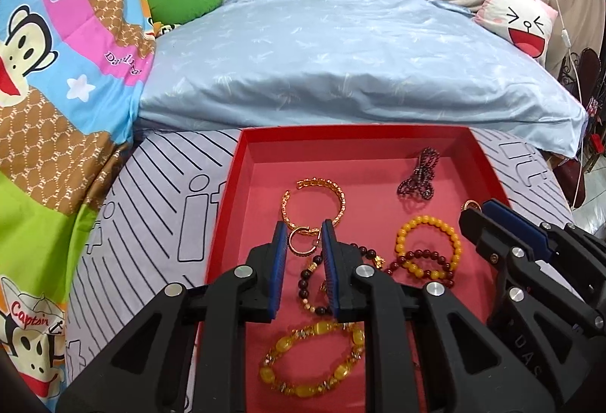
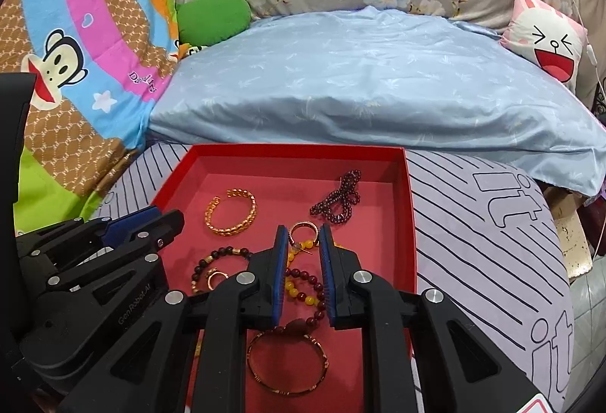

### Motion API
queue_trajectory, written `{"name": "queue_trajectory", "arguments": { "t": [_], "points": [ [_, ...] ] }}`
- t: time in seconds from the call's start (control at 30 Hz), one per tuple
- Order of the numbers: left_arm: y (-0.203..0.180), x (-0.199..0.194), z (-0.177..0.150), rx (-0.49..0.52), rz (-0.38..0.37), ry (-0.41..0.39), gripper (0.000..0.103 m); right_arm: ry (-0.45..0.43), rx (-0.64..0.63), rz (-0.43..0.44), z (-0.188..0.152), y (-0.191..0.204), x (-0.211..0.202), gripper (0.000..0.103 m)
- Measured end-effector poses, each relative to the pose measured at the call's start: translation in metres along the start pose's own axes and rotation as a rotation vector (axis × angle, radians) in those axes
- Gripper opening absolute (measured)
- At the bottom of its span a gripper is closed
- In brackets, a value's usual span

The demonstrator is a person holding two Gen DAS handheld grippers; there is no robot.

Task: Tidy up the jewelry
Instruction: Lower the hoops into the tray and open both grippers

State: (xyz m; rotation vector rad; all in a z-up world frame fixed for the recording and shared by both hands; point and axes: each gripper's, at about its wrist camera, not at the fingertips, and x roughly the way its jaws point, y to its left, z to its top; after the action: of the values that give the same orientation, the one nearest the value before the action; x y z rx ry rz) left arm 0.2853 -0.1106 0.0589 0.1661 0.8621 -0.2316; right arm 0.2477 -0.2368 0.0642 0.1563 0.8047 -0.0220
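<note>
Left gripper (image 1: 303,229) and right gripper (image 2: 302,233) both parted (nothing held), low inside red tray (image 2: 411,208), bare floor toward far wall

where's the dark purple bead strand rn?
Dark purple bead strand lies bunched in the red tray's far right corner, beyond the yellow bead bracelet.

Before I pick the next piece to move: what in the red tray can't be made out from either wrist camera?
- Left wrist view: dark bead bracelet partly hidden behind left gripper.
- Left wrist view: gold ring mostly covered by right gripper.
- Right wrist view: yellow bead bracelet largely hidden by gripper fingers.
- Both views: tray near edge hidden by the gripper bodies.
</note>
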Motion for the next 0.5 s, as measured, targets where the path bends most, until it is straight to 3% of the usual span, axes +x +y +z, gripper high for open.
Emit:
{"name": "queue_trajectory", "arguments": {
  "t": [0.5],
  "points": [
    [-0.003, 0.021, -0.001, 0.002, 0.019, 0.02, 0.019, 0.029, 0.001, -0.002, -0.004, -0.001, 0.02, 0.017]
  ]
}}
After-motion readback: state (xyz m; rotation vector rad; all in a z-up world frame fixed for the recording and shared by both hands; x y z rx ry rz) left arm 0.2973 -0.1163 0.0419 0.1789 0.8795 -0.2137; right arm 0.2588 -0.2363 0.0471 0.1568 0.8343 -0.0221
